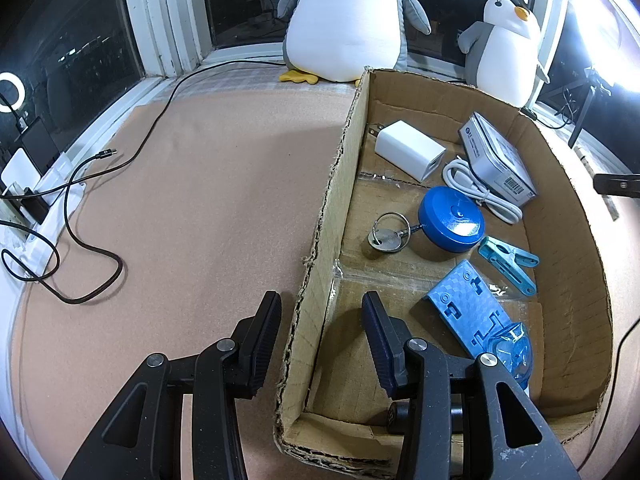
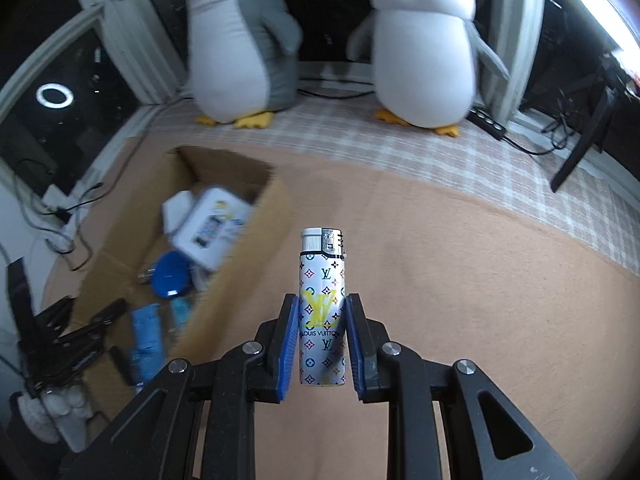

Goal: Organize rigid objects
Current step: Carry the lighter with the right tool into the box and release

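1. Right now my right gripper [image 2: 321, 334] is clamped on a white patterned lighter [image 2: 322, 308], held upright w/ cap end up, above the tan mat [image 2: 480, 280], just right of the cardboard box [image 2: 256, 248].
2. My left gripper [image 1: 320, 320] is spread wide, holding nothing, jaws straddling the box's left wall [image 1: 332, 208].
3. Box holds: white charger [image 1: 408, 150], white cable [image 1: 476, 188], blue round case [image 1: 450, 220], keyring w/ key [image 1: 388, 236], blue clip [image 1: 508, 262], blue bracket [image 1: 468, 304], grey packet [image 1: 496, 160].
4. 2 plush penguins [image 2: 424, 48] sit behind, by the window.
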The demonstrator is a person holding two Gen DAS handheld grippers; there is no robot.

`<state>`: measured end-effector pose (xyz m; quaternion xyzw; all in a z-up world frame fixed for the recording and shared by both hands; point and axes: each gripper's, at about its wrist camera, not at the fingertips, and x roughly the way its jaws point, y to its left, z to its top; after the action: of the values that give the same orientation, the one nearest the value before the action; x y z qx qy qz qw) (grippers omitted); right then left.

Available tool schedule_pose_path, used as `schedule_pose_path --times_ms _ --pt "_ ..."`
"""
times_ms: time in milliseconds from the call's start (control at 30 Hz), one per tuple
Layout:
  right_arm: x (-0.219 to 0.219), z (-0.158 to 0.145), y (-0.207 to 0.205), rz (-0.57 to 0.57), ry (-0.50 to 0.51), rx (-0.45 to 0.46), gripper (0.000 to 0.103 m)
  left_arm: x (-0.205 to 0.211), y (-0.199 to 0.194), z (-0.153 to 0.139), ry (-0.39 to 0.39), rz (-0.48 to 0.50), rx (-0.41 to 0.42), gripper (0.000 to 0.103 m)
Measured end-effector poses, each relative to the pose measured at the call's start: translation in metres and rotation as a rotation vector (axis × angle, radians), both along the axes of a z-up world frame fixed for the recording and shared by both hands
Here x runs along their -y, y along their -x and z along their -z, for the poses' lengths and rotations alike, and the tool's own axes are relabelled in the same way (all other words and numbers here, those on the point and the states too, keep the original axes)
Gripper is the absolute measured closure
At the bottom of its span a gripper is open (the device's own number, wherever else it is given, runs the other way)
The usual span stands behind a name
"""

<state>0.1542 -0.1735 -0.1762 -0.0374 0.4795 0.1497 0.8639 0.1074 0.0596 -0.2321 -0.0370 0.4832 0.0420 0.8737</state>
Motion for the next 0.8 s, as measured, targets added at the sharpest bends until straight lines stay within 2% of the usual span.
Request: schedule_pose_path --times_ms 200,400,800 --pt "-0.049 -0.011 0.031 -0.119 -0.028 -0.003 0.082 0.0 0.0 0.0 0.0 0.0 0.0 0.057" --pt "-0.094 -0.003 0.05 -0.216 -0.02 -0.036 0.082 0.0 0.0 0.0 0.001 0.0 0.0 0.057" --pt "-0.125 0.026 0.041 -0.248 0.049 -0.07 0.082 0.0 0.002 0.001 0.004 -0.001 0.001 0.057"
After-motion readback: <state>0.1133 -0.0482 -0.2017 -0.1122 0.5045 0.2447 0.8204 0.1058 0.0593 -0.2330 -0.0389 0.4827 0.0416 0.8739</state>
